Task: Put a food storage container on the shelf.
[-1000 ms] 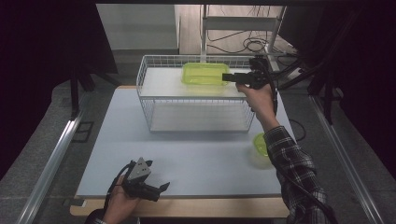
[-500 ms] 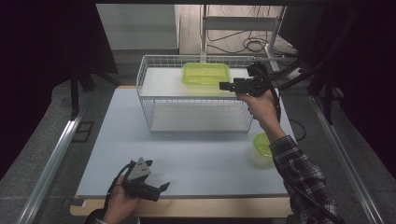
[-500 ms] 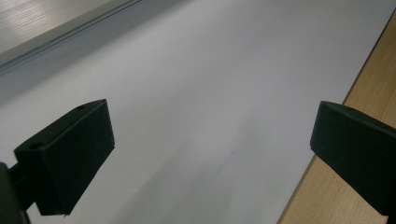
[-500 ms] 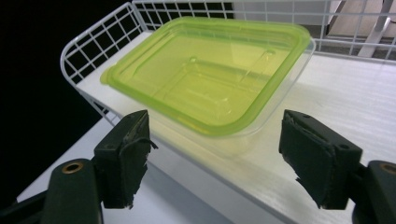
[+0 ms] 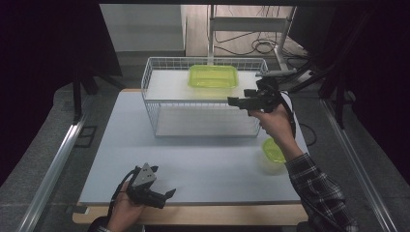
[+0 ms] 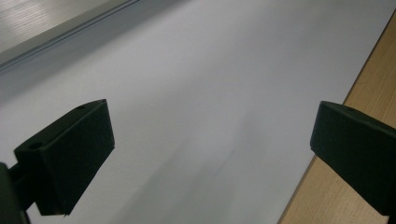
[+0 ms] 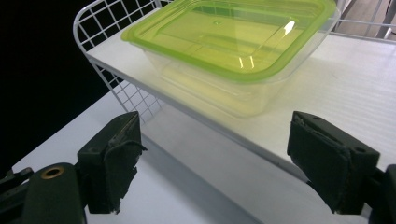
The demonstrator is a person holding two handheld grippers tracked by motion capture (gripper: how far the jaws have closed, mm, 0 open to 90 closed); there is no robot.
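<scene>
**Green-lidded container rests on the wire shelf, released**

The green-lidded container (image 5: 213, 76) sits on the white top board of the wire shelf (image 5: 159, 104), towards its far right part, with its lid on. In the right gripper view the container (image 7: 233, 51) stands upright just beyond the fingers, apart from both of them. The right gripper (image 5: 238, 101) hovers at the shelf's right front edge, pointing left across it; its fingers (image 7: 112, 158) have just been opening and now stand wide apart with nothing between them.

The left gripper (image 5: 167, 195) lies low at the near edge of the table (image 5: 96, 159), held in the person's left hand. Its fingers (image 6: 70, 154) are spread wide over the bare white table surface and hold nothing.

A second, round container with a green lid (image 5: 273, 151) stands on the table near the right forearm, in front of the shelf's right corner.
</scene>
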